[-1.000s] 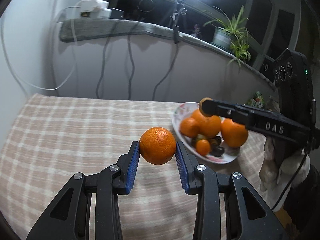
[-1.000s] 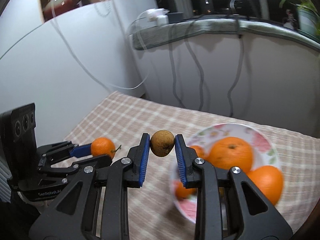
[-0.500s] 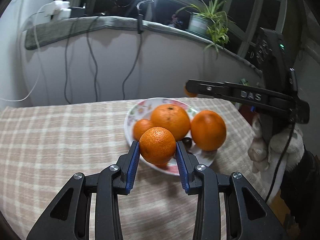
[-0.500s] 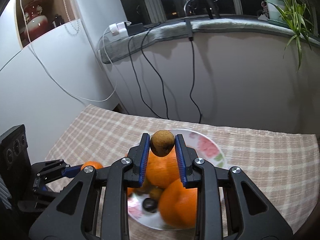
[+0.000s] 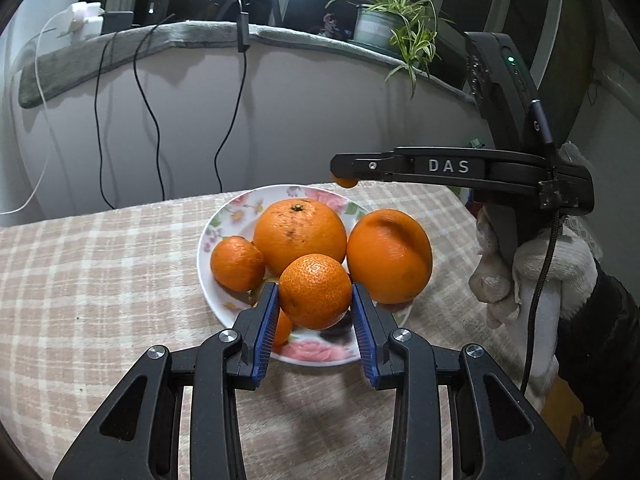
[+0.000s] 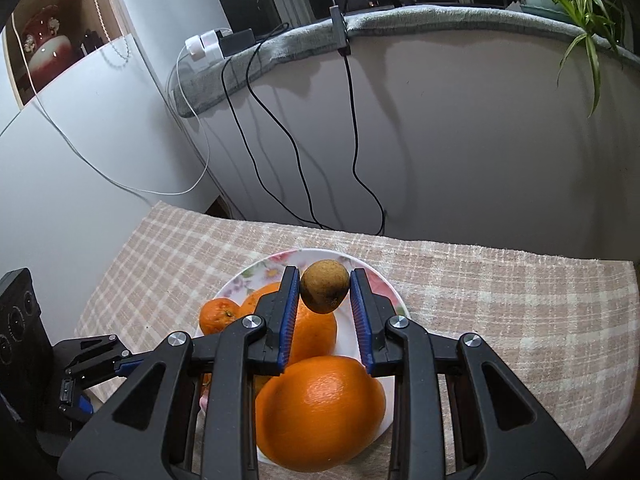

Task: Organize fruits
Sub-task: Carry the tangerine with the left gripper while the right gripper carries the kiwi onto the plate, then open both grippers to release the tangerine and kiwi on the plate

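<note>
Left wrist view: the left gripper (image 5: 315, 309) has its two blue-padded fingers closed narrowly onto a small mandarin (image 5: 315, 290), one pad on each side of the fruit. The held mandarin hangs above the near part of a floral plate (image 5: 308, 351). On that plate lie a large orange (image 5: 299, 234) at centre, a smaller mandarin (image 5: 236, 262) touching it on the left, and a second large orange (image 5: 389, 256) at the right rim. Dark small items lie partly hidden under the held fruit; what they are cannot be told. The plate sits on a checked tablecloth (image 5: 100, 280). The right gripper (image 5: 347, 175) reaches in side-on over the far rim of the plate, held by a white-gloved hand (image 5: 532, 268).

Right wrist view: the right gripper (image 6: 324, 300) is closed to a narrow gap on a small brownish fruit (image 6: 324, 286), gripped between the two blue pads. The fruit hangs over the plate (image 6: 384, 292), directly above the central orange (image 6: 312, 330). The second large orange (image 6: 320, 418) lies nearest this camera, and the small mandarin (image 6: 218, 315) sits at the left. The left gripper (image 6: 100, 364) shows at the lower left edge; its fingertips are hidden here. Black and white cables (image 6: 352, 120) hang down the wall from a grey-covered ledge (image 6: 440, 16), and a potted plant (image 5: 394, 26) stands on the ledge.
</note>
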`<state>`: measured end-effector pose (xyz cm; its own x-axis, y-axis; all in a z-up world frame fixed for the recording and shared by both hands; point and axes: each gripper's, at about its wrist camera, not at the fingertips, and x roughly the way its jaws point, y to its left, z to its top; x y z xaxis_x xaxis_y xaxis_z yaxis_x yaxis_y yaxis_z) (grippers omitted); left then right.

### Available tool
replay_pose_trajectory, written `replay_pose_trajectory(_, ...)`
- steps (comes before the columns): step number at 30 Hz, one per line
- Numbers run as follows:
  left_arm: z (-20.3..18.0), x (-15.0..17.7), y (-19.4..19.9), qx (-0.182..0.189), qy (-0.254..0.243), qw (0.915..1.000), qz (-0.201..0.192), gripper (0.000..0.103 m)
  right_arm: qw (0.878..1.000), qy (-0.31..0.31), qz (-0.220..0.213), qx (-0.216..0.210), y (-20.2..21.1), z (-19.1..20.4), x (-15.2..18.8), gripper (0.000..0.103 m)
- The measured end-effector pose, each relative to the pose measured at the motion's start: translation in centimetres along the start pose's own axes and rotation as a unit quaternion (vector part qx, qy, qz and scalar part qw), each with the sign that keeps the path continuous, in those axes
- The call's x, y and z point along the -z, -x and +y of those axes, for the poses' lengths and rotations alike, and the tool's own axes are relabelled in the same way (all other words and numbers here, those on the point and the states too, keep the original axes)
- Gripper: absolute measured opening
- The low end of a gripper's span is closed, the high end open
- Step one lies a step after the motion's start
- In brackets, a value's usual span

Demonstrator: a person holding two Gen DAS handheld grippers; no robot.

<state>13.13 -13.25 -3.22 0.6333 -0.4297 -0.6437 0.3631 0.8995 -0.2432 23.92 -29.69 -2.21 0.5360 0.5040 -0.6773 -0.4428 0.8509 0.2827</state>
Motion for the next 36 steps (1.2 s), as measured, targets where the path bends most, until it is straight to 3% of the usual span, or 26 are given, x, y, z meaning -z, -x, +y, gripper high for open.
replay_pose_trajectory(34,-0.65,-0.09,-0.78,-0.003,-0.008,1.0,0.003,0.035,1.0,-0.01,0.019,-0.008,-0.84,-0.25,0.34,0.027)
replay_pose_trajectory(36,-0.66,-0.07,-0.8,-0.003,-0.008,1.0,0.003,0.035,1.0,-0.01,0.019,-0.006,-0.85,-0.25,0.29,0.031)
